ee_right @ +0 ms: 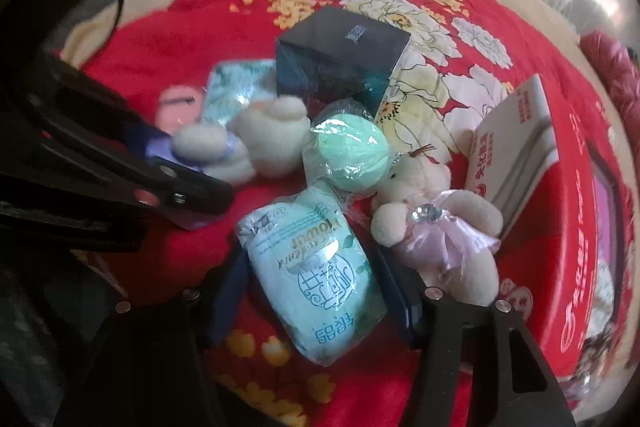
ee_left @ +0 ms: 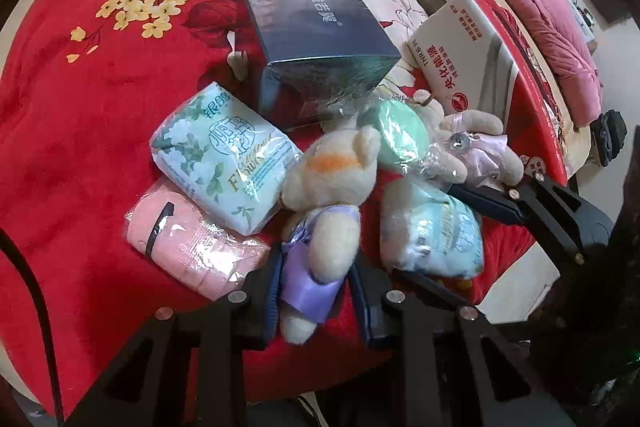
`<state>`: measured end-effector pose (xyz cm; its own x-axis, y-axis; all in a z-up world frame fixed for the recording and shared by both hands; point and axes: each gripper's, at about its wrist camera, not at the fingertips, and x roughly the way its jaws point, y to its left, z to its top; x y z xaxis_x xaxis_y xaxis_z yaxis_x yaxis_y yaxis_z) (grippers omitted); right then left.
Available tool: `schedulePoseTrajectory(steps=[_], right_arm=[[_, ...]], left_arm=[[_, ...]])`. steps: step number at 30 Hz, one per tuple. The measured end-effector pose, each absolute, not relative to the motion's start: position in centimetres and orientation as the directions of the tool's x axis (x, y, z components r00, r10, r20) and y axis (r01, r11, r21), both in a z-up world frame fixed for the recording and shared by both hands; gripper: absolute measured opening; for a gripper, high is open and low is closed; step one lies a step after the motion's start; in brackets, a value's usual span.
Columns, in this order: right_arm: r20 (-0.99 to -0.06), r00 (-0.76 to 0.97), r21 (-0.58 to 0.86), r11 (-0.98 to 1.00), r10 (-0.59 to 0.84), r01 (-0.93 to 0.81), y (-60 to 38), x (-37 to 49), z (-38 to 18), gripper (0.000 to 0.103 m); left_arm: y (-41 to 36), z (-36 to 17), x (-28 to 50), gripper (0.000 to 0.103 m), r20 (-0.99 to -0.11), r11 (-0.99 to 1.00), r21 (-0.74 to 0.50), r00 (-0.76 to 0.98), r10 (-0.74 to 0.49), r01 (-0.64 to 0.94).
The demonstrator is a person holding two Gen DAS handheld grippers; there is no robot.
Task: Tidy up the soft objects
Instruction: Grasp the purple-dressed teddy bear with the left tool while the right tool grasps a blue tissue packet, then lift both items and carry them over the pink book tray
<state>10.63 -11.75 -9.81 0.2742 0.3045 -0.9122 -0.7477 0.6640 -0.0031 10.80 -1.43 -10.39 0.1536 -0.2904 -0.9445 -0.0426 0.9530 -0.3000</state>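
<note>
The left gripper [ee_left: 316,291] has its jaws narrowed onto the bear [ee_left: 324,211] at the lilac-ribboned waist, pads pressing both sides — a light, squashy toy that gives under pressure, so the firm middle is the right hold; a limb would slip or stretch. The right gripper [ee_right: 316,291] stands about half wide, straddling the tissue pack [ee_right: 316,267], whose sides sit between the pads, though contact cannot be made out. It looks light and compressible, but the plastic wrap is slick, so a grip across the short width should serve best. Just beyond that pack lie a wrapped green ball [ee_right: 350,155] and a pink-dressed bear [ee_right: 436,227]; farther off, the dark box [ee_right: 344,55] — rigid — on the red blanket [ee_right: 200,27].
</note>
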Motion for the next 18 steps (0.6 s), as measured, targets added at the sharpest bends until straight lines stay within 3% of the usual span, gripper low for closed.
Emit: schedulePoseTrajectory(steps=[18], right_arm=[[-0.836,0.347,0.098,0.738,0.425,-0.667,-15.1,9.3,-3.8,0.063]], left_arm=[[0.4,-5.8,8.6,0.03,-0.915,0.937,-0.344,0.249,-0.318,-0.067]])
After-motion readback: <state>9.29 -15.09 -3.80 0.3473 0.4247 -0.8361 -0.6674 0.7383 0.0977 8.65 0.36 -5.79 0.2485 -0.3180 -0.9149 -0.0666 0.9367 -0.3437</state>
